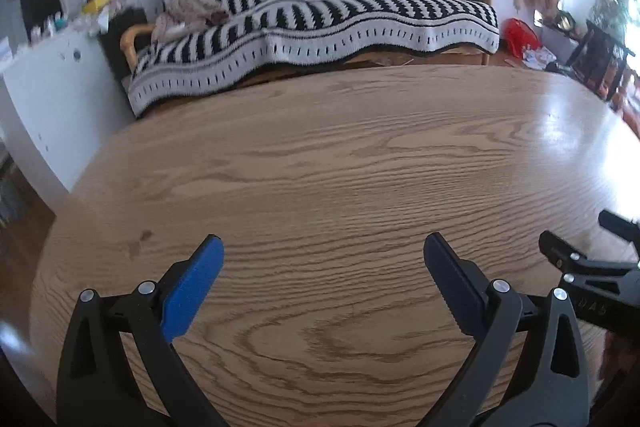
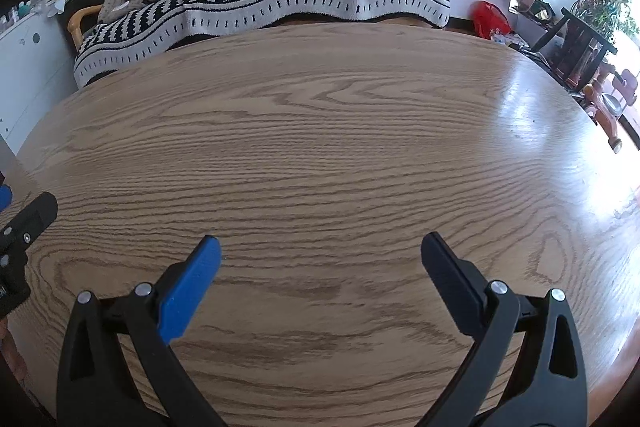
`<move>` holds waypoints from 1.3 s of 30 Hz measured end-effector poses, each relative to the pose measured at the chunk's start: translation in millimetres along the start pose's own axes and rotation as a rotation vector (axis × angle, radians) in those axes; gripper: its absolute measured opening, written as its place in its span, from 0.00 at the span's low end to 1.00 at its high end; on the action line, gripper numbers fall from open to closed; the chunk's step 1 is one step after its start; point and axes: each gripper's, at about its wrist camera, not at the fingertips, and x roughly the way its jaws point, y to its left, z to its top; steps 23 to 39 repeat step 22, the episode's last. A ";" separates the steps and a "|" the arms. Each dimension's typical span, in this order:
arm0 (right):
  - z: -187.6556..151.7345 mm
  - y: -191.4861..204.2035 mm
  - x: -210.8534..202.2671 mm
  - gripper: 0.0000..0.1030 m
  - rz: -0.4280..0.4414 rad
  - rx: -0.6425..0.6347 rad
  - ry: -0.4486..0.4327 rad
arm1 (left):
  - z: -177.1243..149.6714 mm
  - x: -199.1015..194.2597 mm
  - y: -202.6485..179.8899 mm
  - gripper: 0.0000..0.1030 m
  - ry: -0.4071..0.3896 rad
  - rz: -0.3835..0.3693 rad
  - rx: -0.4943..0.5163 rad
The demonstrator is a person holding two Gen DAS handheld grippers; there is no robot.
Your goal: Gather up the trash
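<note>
Left gripper (image 1: 323, 247) and right gripper (image 2: 320, 247) gaped wide, empty, side by side above bare wooden table (image 2: 320, 147). No trash visible; risk: mutual collision.

Left gripper (image 1: 323, 247): jaws are held wide apart, nothing between the blue pads (image 1: 192, 291); black finger arms are seen fanning outward from the bottom edge. Right gripper (image 2: 320, 246): jaws likewise spread wide, nothing gripped. Both are pointed forward at about the same height, side by side. Each gripper's black frame is caught at the inner edge of the other's view.
</note>
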 end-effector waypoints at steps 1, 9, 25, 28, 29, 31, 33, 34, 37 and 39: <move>0.0 -0.4 -0.3 0.94 0.002 0.001 0.000 | -1.0 -1.2 -3.5 0.94 -0.009 0.014 0.023; -1.1 1.3 -1.3 0.94 0.008 0.000 0.002 | -4.8 -4.6 -1.5 0.94 -0.023 -0.033 0.007; 1.1 1.7 4.7 0.94 -0.006 -0.012 0.018 | -4.8 10.3 6.0 0.94 0.026 -0.076 -0.021; 1.1 1.7 4.7 0.94 -0.006 -0.012 0.018 | -4.8 10.3 6.0 0.94 0.026 -0.076 -0.021; 1.1 1.7 4.7 0.94 -0.006 -0.012 0.018 | -4.8 10.3 6.0 0.94 0.026 -0.076 -0.021; 1.1 1.7 4.7 0.94 -0.006 -0.012 0.018 | -4.8 10.3 6.0 0.94 0.026 -0.076 -0.021; 1.1 1.7 4.7 0.94 -0.006 -0.012 0.018 | -4.8 10.3 6.0 0.94 0.026 -0.076 -0.021; 1.1 1.7 4.7 0.94 -0.006 -0.012 0.018 | -4.8 10.3 6.0 0.94 0.026 -0.076 -0.021; 1.1 1.7 4.7 0.94 -0.006 -0.012 0.018 | -4.8 10.3 6.0 0.94 0.026 -0.076 -0.021; 1.1 1.7 4.7 0.94 -0.006 -0.012 0.018 | -4.8 10.3 6.0 0.94 0.026 -0.076 -0.021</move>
